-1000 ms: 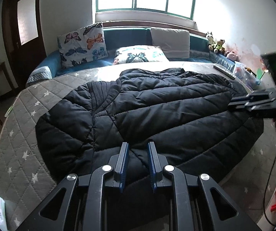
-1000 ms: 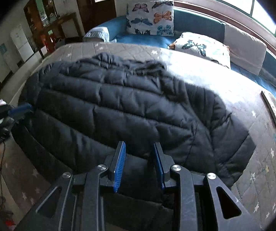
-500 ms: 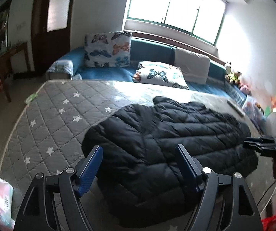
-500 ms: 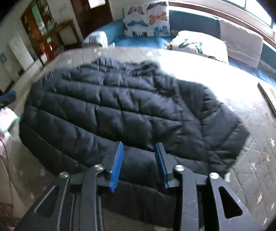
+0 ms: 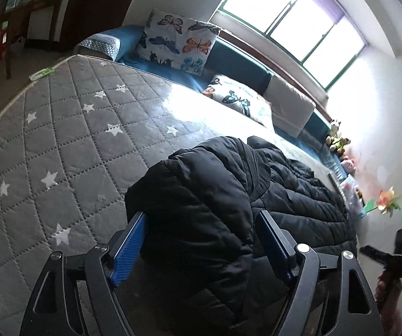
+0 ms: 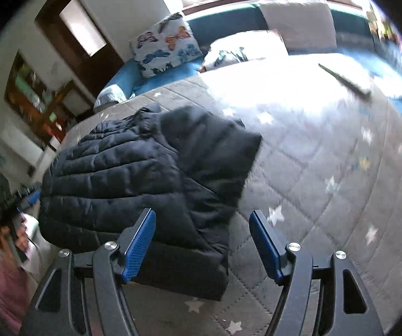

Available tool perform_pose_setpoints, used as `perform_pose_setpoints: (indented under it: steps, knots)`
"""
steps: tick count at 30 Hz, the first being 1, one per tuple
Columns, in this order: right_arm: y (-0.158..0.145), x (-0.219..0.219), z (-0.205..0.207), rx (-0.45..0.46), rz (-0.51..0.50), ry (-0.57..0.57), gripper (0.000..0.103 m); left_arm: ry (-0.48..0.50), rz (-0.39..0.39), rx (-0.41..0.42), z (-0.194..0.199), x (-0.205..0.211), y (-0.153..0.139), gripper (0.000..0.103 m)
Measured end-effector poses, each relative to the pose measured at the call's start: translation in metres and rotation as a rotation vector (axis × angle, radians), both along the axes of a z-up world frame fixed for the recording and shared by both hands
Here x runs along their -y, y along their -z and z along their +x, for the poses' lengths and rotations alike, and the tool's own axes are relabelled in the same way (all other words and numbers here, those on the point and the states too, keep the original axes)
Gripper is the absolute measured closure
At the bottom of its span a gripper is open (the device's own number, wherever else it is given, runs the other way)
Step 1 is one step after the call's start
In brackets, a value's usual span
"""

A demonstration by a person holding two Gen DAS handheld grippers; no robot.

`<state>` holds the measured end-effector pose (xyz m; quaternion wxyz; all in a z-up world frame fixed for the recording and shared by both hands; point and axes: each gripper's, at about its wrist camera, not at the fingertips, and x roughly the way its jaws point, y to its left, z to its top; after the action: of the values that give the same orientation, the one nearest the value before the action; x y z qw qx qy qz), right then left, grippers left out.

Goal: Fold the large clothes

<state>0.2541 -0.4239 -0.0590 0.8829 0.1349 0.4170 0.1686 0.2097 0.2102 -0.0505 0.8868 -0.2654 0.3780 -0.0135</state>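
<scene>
- Daylight from the window point(image 5: 293, 14) washes over a grey quilted mattress point(image 5: 60, 140) printed with white stars; that bed carries your work.
- Beyond it, toward 12 o'clock, a blue sofa point(image 5: 229, 61) holds two butterfly cushions point(image 5: 178, 42) and a plain beige one.
- Your black puffer jacket point(image 5: 201, 196) lies flat on the mattress near its close edge, one padded flap already laid over the body.
- In the left wrist view the jacket's nearest corner bulges up between the blue pads point(image 5: 129, 249) of your left hand-held gripper point(image 5: 201, 249).
- Those jaws are opening and stand wide; the pads do not press on the cloth, so the grip is released.
- In the right wrist view the jacket point(image 6: 144, 173) spreads from 12 toward 9 o'clock of the right hand-held gripper point(image 6: 203, 243), with its hem corner reaching down between the fingers.
- That gripper's jaws are opening too, and neither pad squeezes the fabric: released.
- Bare starred mattress point(image 6: 327, 182) fills the side from 1 to 4 o'clock.
- A flat dark object, perhaps a remote point(image 6: 343, 78), lies well apart from the jacket at about 1 o'clock; the picture is blurred there.
- At 9 o'clock in that view you can make out your other hand point(image 6: 18, 232) with its tool.
</scene>
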Motion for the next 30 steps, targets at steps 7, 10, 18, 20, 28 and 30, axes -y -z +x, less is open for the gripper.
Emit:
perform_pose_setpoints:
  steps: [7, 10, 18, 20, 28, 30]
  knots:
    - [0.039, 0.018, 0.026, -0.096, 0.204, 0.004, 0.026, -0.021, -0.119, 0.050, -0.010, -0.003, 0.009, 0.000]
    - [0.046, 0.017, 0.039, -0.117, 0.264, -0.027, 0.020, -0.002, -0.115, 0.036, -0.009, 0.001, 0.015, 0.000]
    - [0.059, 0.005, 0.067, -0.180, 0.306, -0.094, 0.007, 0.027, -0.171, -0.027, 0.006, 0.002, 0.038, 0.000]
    - [0.059, 0.001, 0.071, -0.190, 0.310, -0.110, 0.004, 0.044, -0.176, -0.039, 0.010, 0.004, 0.043, 0.000]
    - [0.051, -0.013, 0.077, -0.202, 0.232, -0.159, 0.000, 0.111, -0.287, -0.100, 0.037, 0.005, 0.065, 0.000]
    - [0.051, -0.014, 0.076, -0.209, 0.213, -0.167, 0.000, 0.134, -0.327, -0.112, 0.041, 0.007, 0.071, 0.000]
